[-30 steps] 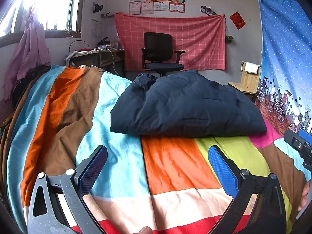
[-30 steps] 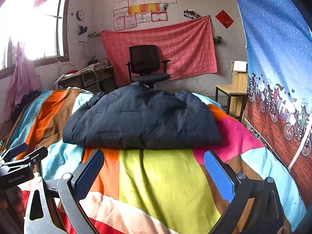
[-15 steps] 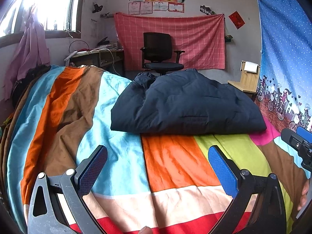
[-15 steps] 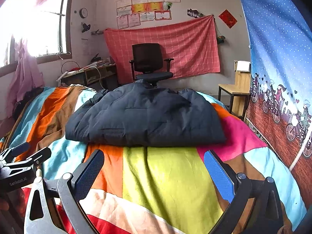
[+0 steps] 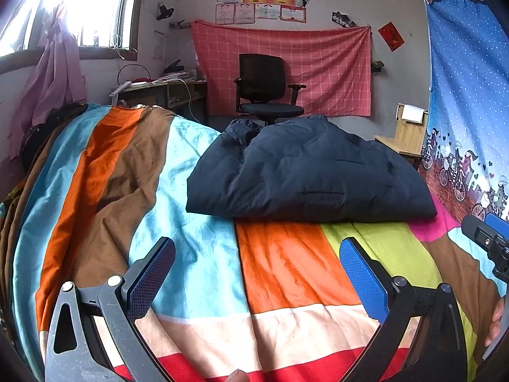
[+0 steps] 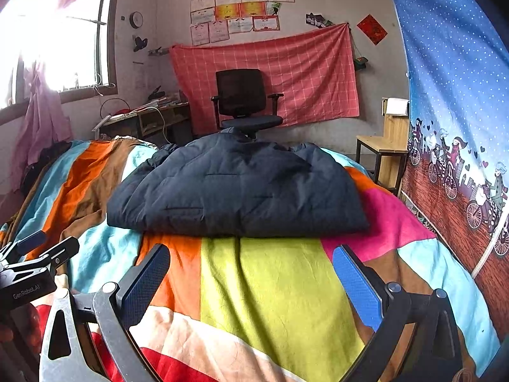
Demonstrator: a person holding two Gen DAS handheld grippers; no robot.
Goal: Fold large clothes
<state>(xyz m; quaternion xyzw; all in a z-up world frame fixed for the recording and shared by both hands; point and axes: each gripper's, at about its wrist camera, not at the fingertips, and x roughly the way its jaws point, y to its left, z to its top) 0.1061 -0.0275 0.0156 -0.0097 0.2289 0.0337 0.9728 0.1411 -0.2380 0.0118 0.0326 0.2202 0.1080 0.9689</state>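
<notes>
The dark navy quilted jacket [image 5: 305, 172] is seen already folded into a compact bundle on the striped multicoloured bedspread [image 5: 280, 267]; both the left hand-held gripper [image 5: 254, 273] and the right hand-held gripper [image 6: 251, 280] are held apart and empty, so little seems left

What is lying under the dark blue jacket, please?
The dark blue jacket lies folded on the striped bedspread, whose orange, green and pink stripes run under its near edge. Anything between the folds or beneath its middle is covered and cannot be seen.
</notes>
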